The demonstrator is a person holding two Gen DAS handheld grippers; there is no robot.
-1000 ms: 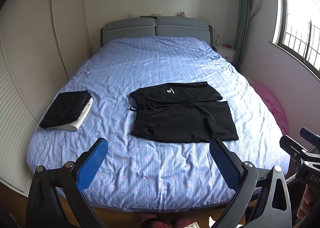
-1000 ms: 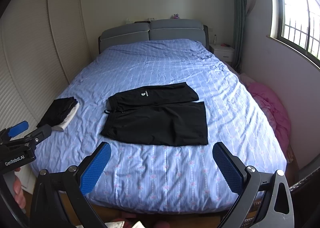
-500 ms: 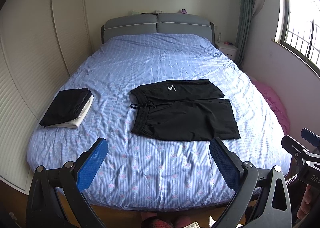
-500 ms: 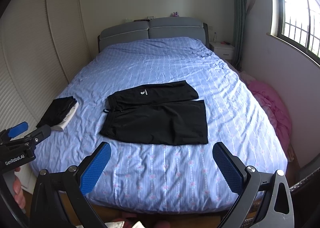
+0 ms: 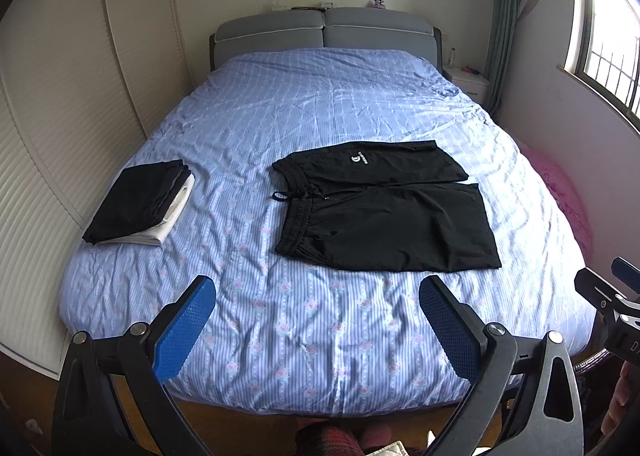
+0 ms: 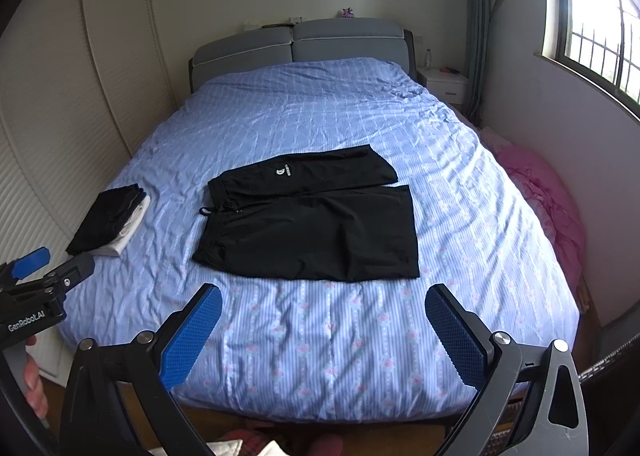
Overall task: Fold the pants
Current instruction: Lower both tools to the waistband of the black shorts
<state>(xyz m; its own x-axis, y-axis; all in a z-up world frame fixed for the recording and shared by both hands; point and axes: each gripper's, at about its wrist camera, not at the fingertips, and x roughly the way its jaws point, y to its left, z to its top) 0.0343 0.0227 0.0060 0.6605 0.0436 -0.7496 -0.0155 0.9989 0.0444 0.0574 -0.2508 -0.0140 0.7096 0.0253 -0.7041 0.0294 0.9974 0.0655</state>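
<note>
Black shorts [image 5: 384,208] with a white logo lie flat on the blue striped bed [image 5: 320,320], waistband to the left, legs to the right; they also show in the right wrist view [image 6: 312,224]. My left gripper [image 5: 316,320] is open and empty, held above the foot of the bed, short of the shorts. My right gripper [image 6: 324,328] is open and empty at the same distance. Each gripper shows at the edge of the other's view.
A stack of folded black and white clothes [image 5: 140,204] lies on the bed's left side. A pink heap [image 6: 552,208] lies between bed and right wall. Wardrobe doors [image 5: 60,116] run along the left. A nightstand [image 6: 444,84] stands by the headboard.
Both grippers have drifted slightly, so the bed and shorts sit a little lower in view. The shorts have not moved; both grippers stay open.
</note>
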